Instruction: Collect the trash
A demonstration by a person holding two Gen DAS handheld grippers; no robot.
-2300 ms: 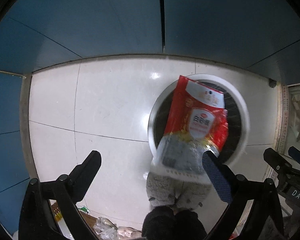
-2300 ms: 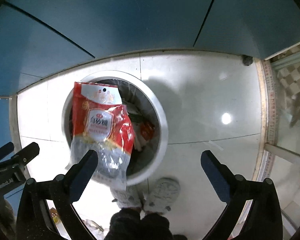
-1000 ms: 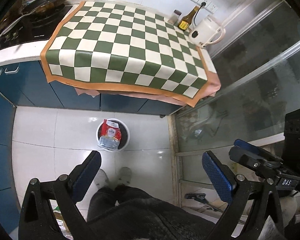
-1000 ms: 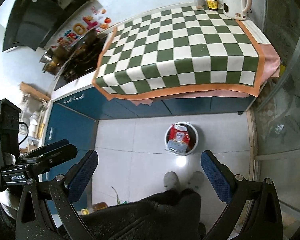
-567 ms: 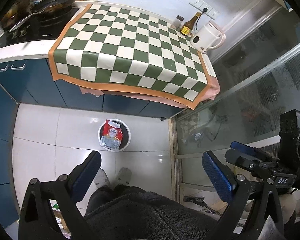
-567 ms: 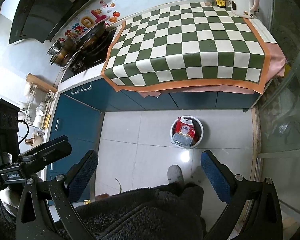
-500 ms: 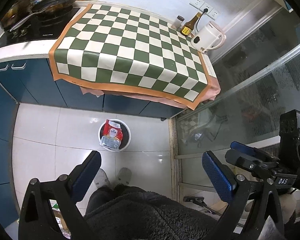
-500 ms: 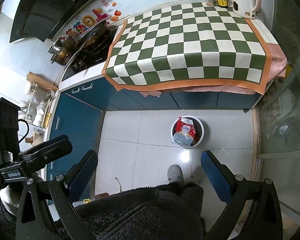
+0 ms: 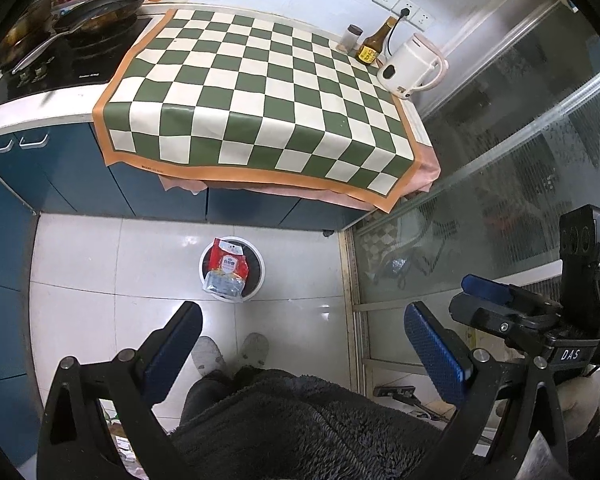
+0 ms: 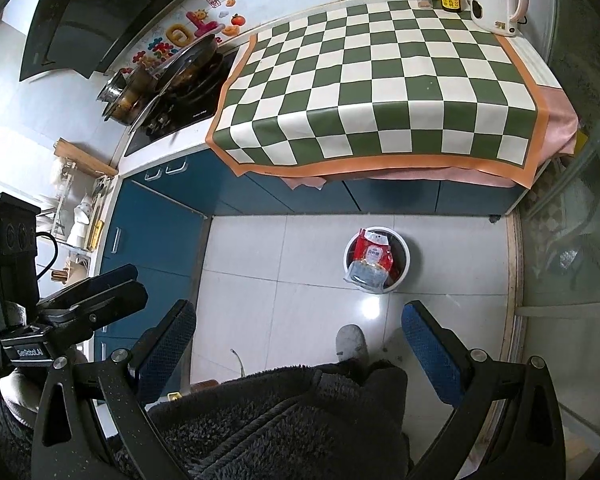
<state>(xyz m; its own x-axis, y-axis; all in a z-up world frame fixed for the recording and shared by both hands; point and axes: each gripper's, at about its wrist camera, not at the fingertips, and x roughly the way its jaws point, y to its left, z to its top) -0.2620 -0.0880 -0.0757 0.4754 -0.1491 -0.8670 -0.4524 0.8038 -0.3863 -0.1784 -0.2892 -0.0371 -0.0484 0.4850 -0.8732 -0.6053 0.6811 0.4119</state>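
A red and clear snack bag (image 9: 227, 270) lies across the top of a round white trash bin (image 9: 257, 278) on the floor below the counter. The bag (image 10: 370, 263) and the bin (image 10: 403, 259) also show in the right wrist view. My left gripper (image 9: 302, 342) is open and empty, held high above the floor. My right gripper (image 10: 298, 338) is open and empty, held equally high. The right gripper's body (image 9: 540, 316) shows at the right of the left wrist view, the left gripper's body (image 10: 60, 312) at the left of the right wrist view.
A green-and-white checkered cloth (image 9: 268, 96) covers the counter over blue cabinets (image 10: 156, 240). A white kettle (image 9: 414, 66), a brown bottle (image 9: 374, 46) and a small jar stand at its back. Pans (image 10: 172, 76) sit on the stove. A glass door (image 9: 500, 184) is at right. The person's slippers (image 9: 228, 350) are below.
Both grippers have risen from just above the bin to high over the counter. The bag, earlier beside the fingers, now lies on the bin far below. Little has moved in the last half second.
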